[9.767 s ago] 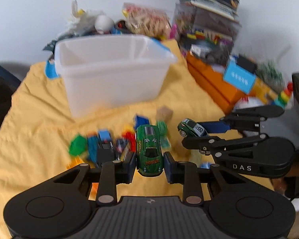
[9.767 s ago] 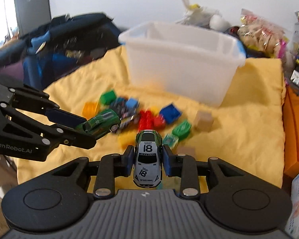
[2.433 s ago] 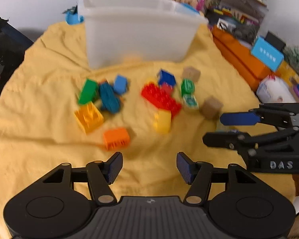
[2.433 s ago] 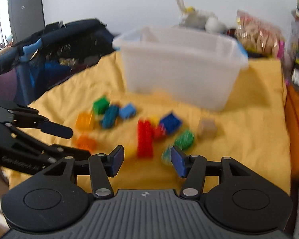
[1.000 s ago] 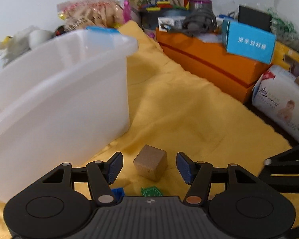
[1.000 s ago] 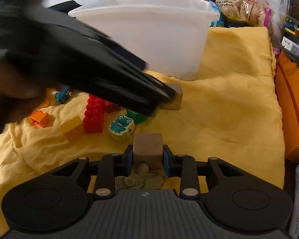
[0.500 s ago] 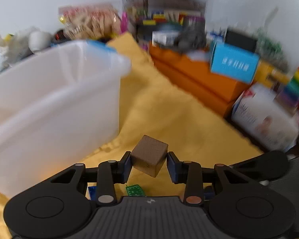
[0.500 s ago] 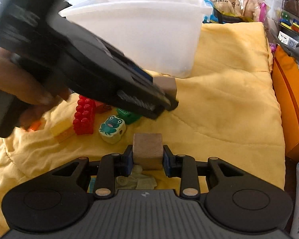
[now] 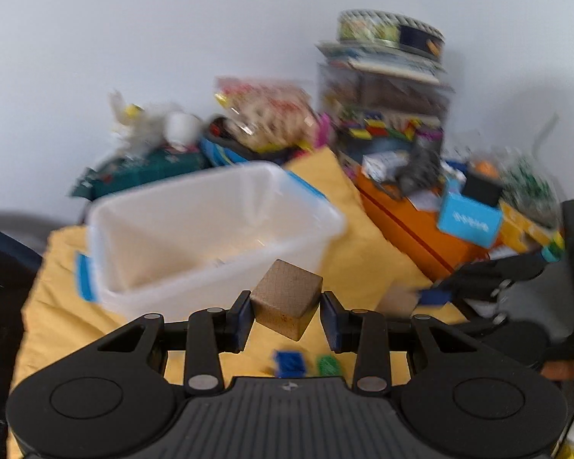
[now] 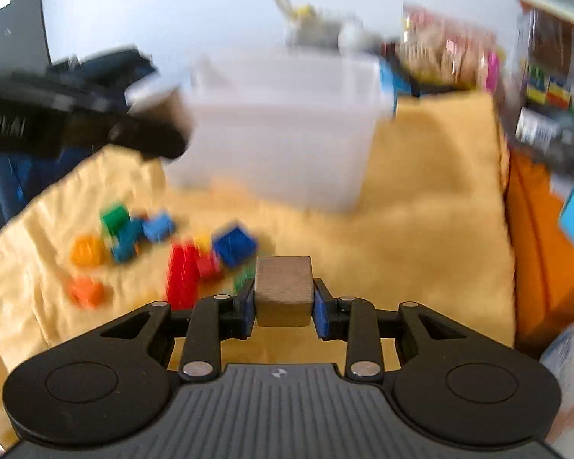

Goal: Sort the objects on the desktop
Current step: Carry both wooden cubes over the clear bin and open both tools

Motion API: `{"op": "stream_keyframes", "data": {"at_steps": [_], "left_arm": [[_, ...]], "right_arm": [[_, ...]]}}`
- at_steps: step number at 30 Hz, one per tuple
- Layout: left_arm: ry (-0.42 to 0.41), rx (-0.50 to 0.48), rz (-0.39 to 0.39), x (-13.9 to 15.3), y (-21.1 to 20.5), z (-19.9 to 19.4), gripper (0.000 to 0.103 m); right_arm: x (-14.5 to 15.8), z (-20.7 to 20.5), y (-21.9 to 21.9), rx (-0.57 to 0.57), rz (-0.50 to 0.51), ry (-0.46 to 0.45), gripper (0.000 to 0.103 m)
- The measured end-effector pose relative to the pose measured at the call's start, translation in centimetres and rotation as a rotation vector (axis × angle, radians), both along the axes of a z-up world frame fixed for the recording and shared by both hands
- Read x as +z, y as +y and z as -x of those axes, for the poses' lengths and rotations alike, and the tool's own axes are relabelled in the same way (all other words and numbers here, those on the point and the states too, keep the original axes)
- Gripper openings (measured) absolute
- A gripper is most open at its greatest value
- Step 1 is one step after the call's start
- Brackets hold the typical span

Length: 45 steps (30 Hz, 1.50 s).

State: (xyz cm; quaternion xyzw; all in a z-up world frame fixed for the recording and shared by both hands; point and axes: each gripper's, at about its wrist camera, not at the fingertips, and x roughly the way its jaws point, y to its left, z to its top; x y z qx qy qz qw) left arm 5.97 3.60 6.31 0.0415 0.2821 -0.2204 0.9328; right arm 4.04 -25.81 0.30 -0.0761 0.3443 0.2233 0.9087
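Note:
My left gripper (image 9: 287, 315) is shut on a wooden cube (image 9: 286, 298), held tilted in the air in front of the clear plastic bin (image 9: 210, 237). My right gripper (image 10: 284, 308) is shut on a second wooden cube (image 10: 284, 290), above the yellow cloth (image 10: 421, 237). The bin also shows in the right wrist view (image 10: 287, 130), behind the scattered toy bricks. The left gripper with its cube appears at the left of that view (image 10: 149, 111), near the bin's left corner. The right gripper shows at the right of the left wrist view (image 9: 421, 298).
Coloured toy bricks lie on the cloth: red (image 10: 183, 271), blue (image 10: 234, 244), green (image 10: 114, 216), orange (image 10: 86, 290). An orange box (image 9: 413, 229) and a stack of cluttered containers (image 9: 386, 107) stand right of the bin. A dark bag (image 10: 15, 176) lies left.
Both grippers have lifted their wooden cubes off the cloth and moved up toward the bin. The views are blurred by the motion.

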Motion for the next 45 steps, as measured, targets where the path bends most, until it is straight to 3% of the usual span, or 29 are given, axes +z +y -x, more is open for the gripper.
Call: {"op": "stream_keyframes", "data": {"at_steps": [5, 10, 16, 19, 24, 31, 36, 39, 41, 42, 45], "left_arm": [[-0.078, 0.067, -0.008, 2.3, 2.0, -1.8, 0.041], [-0.143, 0.106, -0.040, 3.8, 3.1, -4.4, 0.041], [-0.139, 0.141, -0.076, 2.6, 3.5, -8.5, 0.041], [-0.098, 0.130, -0.064, 0.7, 3.7, -10.4, 0.041], [0.000, 0.150, -0.099, -2.6, 3.4, -12.4, 0.041], [0.043, 0.151, -0.114, -4.3, 3.6, -12.0, 0.042], [-0.024, 0.164, -0.087, -2.3, 4.0, -10.2, 0.051], [-0.058, 0.175, -0.058, -0.8, 3.9, -8.0, 0.054], [-0.084, 0.179, -0.028, -0.1, 4.0, -5.9, 0.064], [-0.095, 0.180, -0.015, -0.1, 4.1, -4.7, 0.069], [-0.080, 0.185, 0.012, -0.7, 4.4, -1.6, 0.070]], "right_arm": [[5.0, -0.9, 1.2, 0.010, 0.009, -0.206, 0.033], [8.2, -3.9, 2.7, -0.005, -0.048, -0.304, 0.033], [9.0, -8.0, 4.7, -0.012, -0.078, -0.308, 0.033], [7.5, -9.6, 5.5, -0.029, -0.062, -0.301, 0.033], [5.2, -11.6, 6.4, -0.054, -0.046, -0.207, 0.033], [3.6, -12.0, 7.2, -0.057, -0.023, -0.154, 0.034], [3.7, -11.8, 7.4, -0.054, -0.024, -0.144, 0.035], [4.4, -11.2, 7.3, -0.048, -0.038, -0.162, 0.035], [5.0, -10.6, 7.1, -0.046, -0.057, -0.169, 0.035], [5.3, -10.2, 6.9, -0.046, -0.068, -0.176, 0.036], [6.0, -8.3, 6.2, -0.035, -0.094, -0.203, 0.045]]}}
